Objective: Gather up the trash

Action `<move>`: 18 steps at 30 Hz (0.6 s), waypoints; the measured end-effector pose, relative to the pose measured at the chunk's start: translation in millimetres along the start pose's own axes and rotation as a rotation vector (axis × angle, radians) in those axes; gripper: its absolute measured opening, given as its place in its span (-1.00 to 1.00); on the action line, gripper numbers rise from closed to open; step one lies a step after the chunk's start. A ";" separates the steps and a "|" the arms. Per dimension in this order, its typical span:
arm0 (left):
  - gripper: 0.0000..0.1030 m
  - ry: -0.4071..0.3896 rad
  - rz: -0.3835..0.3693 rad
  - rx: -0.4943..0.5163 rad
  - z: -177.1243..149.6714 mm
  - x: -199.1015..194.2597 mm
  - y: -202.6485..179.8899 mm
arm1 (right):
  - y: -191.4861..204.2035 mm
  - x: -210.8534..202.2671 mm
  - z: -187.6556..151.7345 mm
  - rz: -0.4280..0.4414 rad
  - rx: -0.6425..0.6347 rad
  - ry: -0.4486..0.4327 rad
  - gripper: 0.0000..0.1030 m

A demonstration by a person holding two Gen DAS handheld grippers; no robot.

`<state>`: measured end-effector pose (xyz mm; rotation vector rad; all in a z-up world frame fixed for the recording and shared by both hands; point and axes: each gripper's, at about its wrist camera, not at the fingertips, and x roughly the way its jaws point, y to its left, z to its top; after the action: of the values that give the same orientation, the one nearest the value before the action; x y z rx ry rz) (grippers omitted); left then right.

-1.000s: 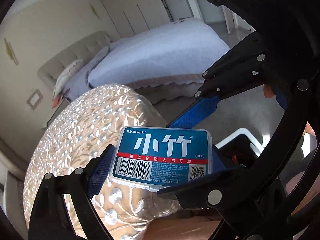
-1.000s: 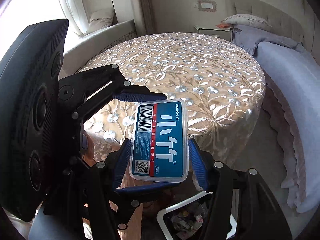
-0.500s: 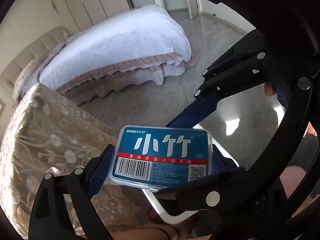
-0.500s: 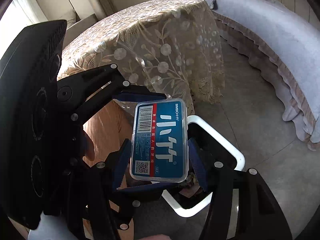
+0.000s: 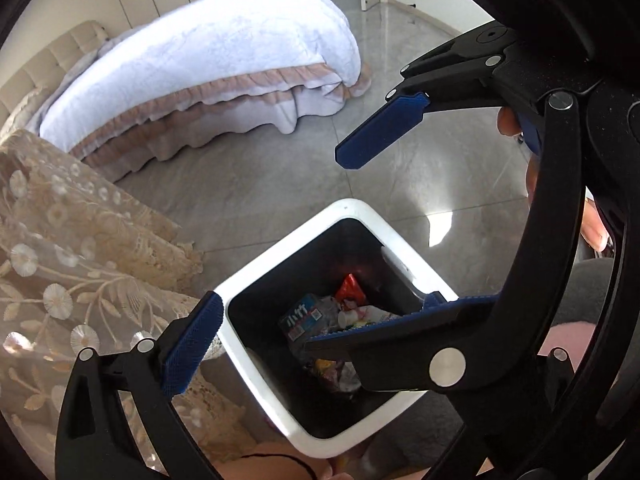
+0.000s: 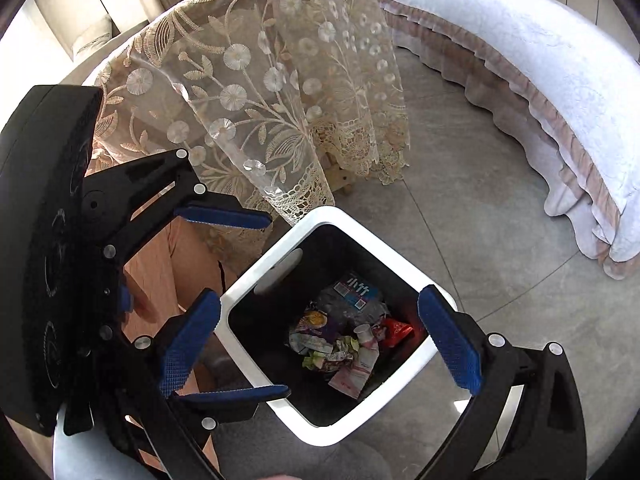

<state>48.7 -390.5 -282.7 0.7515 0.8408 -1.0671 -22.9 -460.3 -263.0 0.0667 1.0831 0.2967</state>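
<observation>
Bed (image 5: 208, 60): lying along the far side of the room under a white cover with a beige frill, well apart from the bin.
Floor (image 6: 472, 216): grey tile, showing between the bed and the table.
Tablecloth (image 6: 280, 92): cream lace with stitched flowers, hanging down over a round table, its hem just beside the bin.
Trash bin (image 6: 400, 412): square, white rim, black inside, standing on the floor right below both grippers.
Right gripper (image 6: 320, 340): pointing steeply down over the bin mouth, its jaws opening wide, nothing between the blue pads.
Left gripper (image 5: 316, 326): hanging over the same bin, jaws opening too, pads far apart and gripping nothing.
Floss box (image 6: 357, 290): blue label with white characters, lying inside the bin on top of the litter, touched by neither gripper.
Other litter (image 6: 348, 354): crumpled wrappers and a red packet, lying heaped at the bin's bottom.
</observation>
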 end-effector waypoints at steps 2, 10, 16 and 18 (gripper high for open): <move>0.91 -0.005 0.006 -0.006 0.7 -1.6 -0.2 | 0.1 1.5 3.1 -0.002 -0.003 -0.005 0.91; 0.91 -0.069 0.109 -0.031 1.4 -38.6 7.6 | 22.0 -22.0 19.3 -0.017 -0.062 -0.082 0.91; 0.91 -0.160 0.269 -0.087 -15.7 -92.1 25.6 | 74.6 -45.3 37.0 -0.151 -0.210 -0.224 0.91; 0.91 -0.184 0.308 -0.142 -28.1 -113.4 38.5 | 98.2 -55.2 43.1 -0.162 -0.248 -0.303 0.91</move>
<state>50.9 -306.1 -193.2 0.6284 0.6136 -0.7794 -29.2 -377.1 -175.8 -0.1919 0.7396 0.2627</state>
